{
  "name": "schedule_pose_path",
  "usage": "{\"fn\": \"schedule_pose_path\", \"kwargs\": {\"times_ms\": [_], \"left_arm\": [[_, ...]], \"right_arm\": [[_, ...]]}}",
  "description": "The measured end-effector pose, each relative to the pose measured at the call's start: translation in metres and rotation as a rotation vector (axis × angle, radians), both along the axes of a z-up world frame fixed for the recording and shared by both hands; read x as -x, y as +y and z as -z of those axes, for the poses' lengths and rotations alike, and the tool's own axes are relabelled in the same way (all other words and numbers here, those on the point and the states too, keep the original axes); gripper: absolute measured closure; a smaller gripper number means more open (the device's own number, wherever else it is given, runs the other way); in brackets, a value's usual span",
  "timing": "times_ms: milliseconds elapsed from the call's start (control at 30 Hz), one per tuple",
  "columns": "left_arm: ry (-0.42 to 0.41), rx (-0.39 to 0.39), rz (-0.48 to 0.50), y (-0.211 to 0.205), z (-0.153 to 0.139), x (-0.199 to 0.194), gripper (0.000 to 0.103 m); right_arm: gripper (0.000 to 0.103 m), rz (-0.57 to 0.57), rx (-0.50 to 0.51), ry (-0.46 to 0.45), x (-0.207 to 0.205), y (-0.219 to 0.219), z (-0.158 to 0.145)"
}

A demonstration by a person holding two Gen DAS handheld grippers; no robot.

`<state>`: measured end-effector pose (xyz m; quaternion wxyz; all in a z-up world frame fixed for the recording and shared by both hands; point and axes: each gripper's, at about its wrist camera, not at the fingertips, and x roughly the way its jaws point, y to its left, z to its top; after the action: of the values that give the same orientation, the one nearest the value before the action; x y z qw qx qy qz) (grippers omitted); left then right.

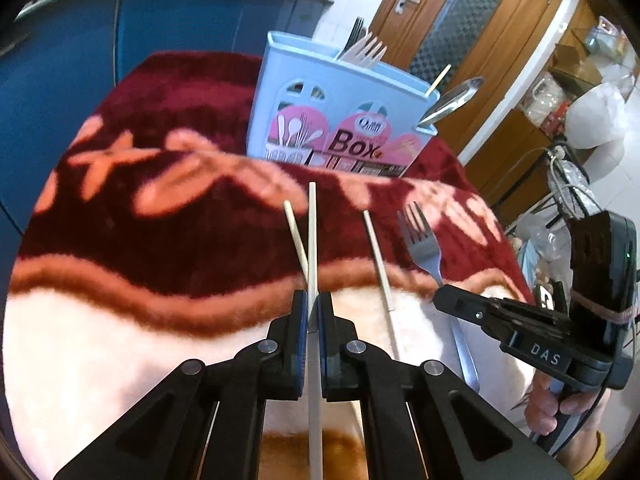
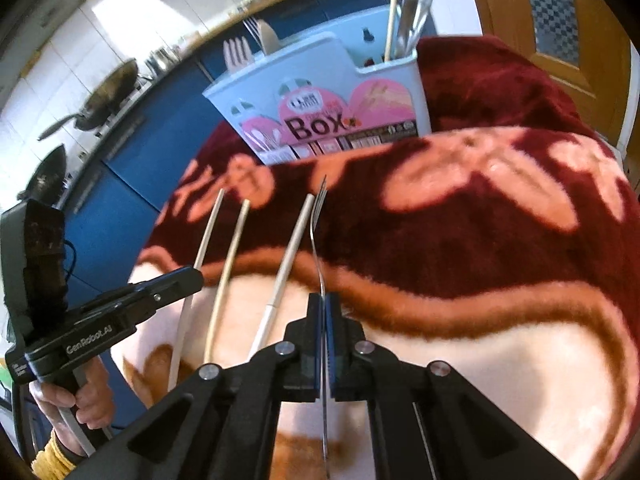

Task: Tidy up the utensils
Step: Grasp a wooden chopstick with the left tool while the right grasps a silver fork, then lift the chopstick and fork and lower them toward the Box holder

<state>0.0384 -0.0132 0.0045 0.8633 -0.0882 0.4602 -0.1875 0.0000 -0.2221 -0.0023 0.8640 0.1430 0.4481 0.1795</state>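
The utensils are partly sorted: the box (image 1: 340, 116) at the far side of the blanket-covered worktop (image 1: 120, 208) already holds some, while others are out in front of it. The left gripper (image 1: 313, 312) is closed on a chopstick (image 1: 312, 240), which points toward the box, and the right gripper (image 2: 323, 312) is closed on the handle of a fork (image 2: 318, 224), its tines also aimed that way. Two more chopsticks (image 1: 380, 264) lie on the blanket near the grippers, so, judging by this, four pieces remain to be put in. In the box, the left compartment holds forks (image 1: 366, 50); the right one holds a chopstick (image 2: 393, 12) and what look like metal spoons (image 2: 418, 4). The middle section cannot be seen into.
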Motion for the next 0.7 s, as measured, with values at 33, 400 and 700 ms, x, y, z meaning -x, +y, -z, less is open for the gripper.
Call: {"fn": "schedule_pose_path", "kwargs": {"times_ms": [33,400,700], "left_arm": [[-0.014,0.002,-0.003,0.001,-0.002,0.002,0.098],[-0.12,0.065,-0.003,-0.001,-0.025,0.016,0.098],[-0.219,0.094,-0.033,0.002,-0.041,0.01,0.098]], "right_arm": [[0.1,0.002,-0.005,-0.02,0.003,-0.001,-0.003],[0.1,0.015,-0.02,-0.244,0.031,0.001,-0.036],[0.1,0.05,0.002,-0.448,0.038,0.007,-0.06]]}}
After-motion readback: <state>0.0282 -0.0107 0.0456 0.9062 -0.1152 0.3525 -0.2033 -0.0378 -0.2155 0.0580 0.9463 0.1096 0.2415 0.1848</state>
